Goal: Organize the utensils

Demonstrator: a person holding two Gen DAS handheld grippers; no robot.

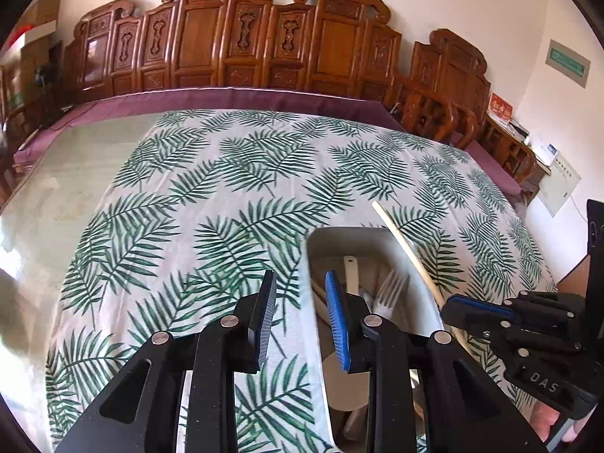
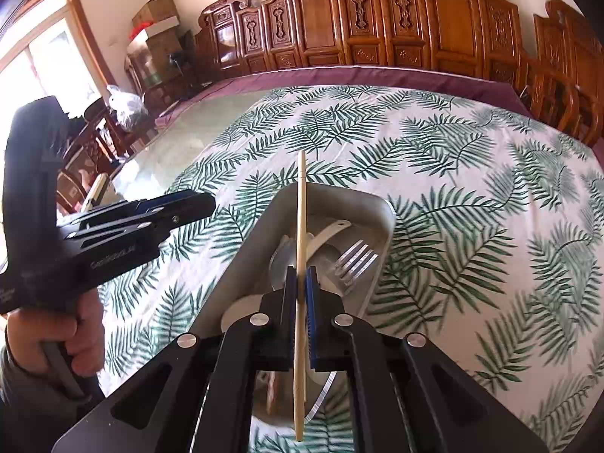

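Note:
A pale rectangular tray lies on the palm-leaf tablecloth and holds a metal fork, a white spoon and other utensils partly hidden by the grippers. My left gripper hovers open over the tray's left rim with nothing between its blue pads. My right gripper is shut on a single light wooden chopstick. The chopstick sticks out forward above the tray, over its far rim.
The leaf-print cloth covers most of the table, with bare glass surface to its left and a purple border behind. Carved wooden chairs line the far edge. A person's hand grips the left tool's handle.

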